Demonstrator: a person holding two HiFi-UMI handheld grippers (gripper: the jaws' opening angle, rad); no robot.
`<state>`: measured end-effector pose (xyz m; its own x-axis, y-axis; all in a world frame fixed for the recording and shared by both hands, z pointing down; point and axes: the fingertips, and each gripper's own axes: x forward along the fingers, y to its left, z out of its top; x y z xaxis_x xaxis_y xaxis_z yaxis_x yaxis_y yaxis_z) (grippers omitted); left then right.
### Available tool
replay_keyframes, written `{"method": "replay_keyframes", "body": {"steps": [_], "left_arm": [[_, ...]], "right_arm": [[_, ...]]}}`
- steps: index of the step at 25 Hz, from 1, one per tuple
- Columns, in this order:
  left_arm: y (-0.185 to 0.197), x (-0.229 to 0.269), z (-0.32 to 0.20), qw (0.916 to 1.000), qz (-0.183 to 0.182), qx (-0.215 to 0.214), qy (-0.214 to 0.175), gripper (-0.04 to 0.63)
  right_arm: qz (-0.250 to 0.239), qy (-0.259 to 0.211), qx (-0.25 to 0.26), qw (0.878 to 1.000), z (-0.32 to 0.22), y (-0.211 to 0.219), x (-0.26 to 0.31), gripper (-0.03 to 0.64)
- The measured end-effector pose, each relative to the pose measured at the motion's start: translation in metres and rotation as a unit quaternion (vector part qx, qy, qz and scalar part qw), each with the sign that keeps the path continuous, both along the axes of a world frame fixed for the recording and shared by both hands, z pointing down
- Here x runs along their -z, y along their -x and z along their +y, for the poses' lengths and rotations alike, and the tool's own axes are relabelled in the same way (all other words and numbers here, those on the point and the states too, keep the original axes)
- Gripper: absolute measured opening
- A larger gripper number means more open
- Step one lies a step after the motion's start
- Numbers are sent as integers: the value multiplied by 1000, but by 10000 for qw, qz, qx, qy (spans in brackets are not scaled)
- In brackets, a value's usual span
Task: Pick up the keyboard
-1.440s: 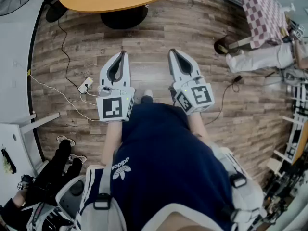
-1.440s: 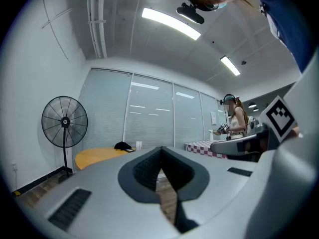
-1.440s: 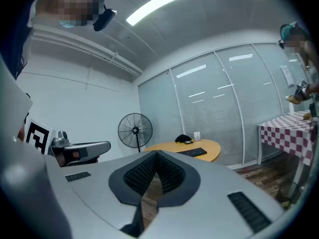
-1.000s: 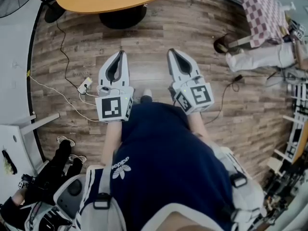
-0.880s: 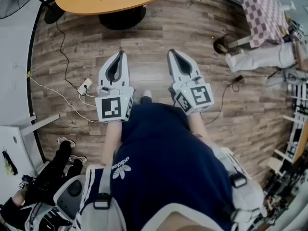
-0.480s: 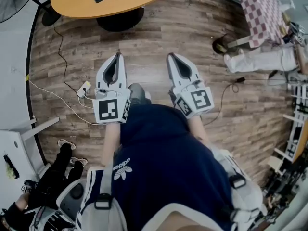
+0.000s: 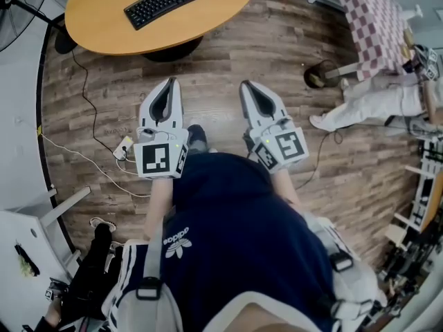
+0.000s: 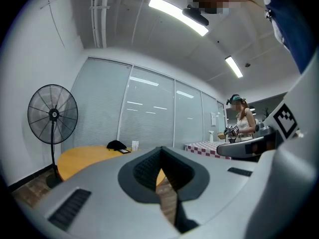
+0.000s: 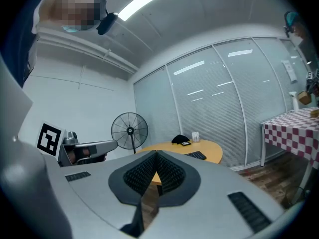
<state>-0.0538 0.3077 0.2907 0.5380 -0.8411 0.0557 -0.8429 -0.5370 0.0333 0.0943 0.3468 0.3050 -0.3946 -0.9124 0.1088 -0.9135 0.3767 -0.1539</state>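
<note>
The black keyboard (image 7: 176,1) lies on a round orange table (image 7: 104,19) at the top of the head view, well ahead of both grippers. The right gripper view shows the keyboard (image 9: 197,155) small on the far table (image 9: 209,147). My left gripper (image 7: 173,81) and right gripper (image 7: 244,85) are held side by side over the wooden floor, pointing level toward the table. Both are shut with nothing between the jaws, as the left gripper (image 8: 160,148) and right gripper (image 9: 156,152) show in their own views. A dark object (image 8: 117,145) rests on the table's far side.
A standing fan (image 8: 52,116) stands left of the table. A power strip with cables (image 7: 123,147) lies on the floor at left. A checkered table (image 7: 374,19) and a seated person (image 7: 374,99) are at the right. A white desk (image 7: 21,234) is at lower left.
The table and keyboard have slid lower and nearer in the head view as the person walks toward them. Both grippers moved forward together and stayed shut.
</note>
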Motion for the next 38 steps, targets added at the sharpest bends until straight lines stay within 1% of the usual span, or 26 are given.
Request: {"method": "replay_keyframes", "body": {"steps": [3, 8, 15, 20, 23, 27, 33, 38], "left_arm": [[3, 8, -33, 9999, -14, -119, -58, 3], [11, 8, -79, 9999, -8, -152, -25, 3], [17, -6, -111, 9998, -16, -109, 138, 3], [6, -16, -133, 9996, -51, -55, 277, 3], [-2, -19, -152, 9994, -19, 87, 344, 2], [-17, -18, -186, 9986, 19, 406, 346, 2], [-36, -4, -236, 9959, 95, 886, 162, 3], [-47, -1, -258, 9923, 122, 1231, 100, 3]], "right_arm": [[69, -44, -66, 9999, -33, 2, 6, 3], [141, -75, -178, 9997, -77, 3, 7, 3], [180, 15, -224, 9996, -109, 0, 0, 3], [241, 132, -158, 9995, -131, -10, -9, 3], [234, 207, -45, 9995, -151, -19, -15, 3], [267, 224, 217, 9992, -192, -41, -16, 3], [356, 44, 528, 9980, -262, -79, -5, 3], [371, 2, 679, 9970, -295, -104, -4, 3]]}}
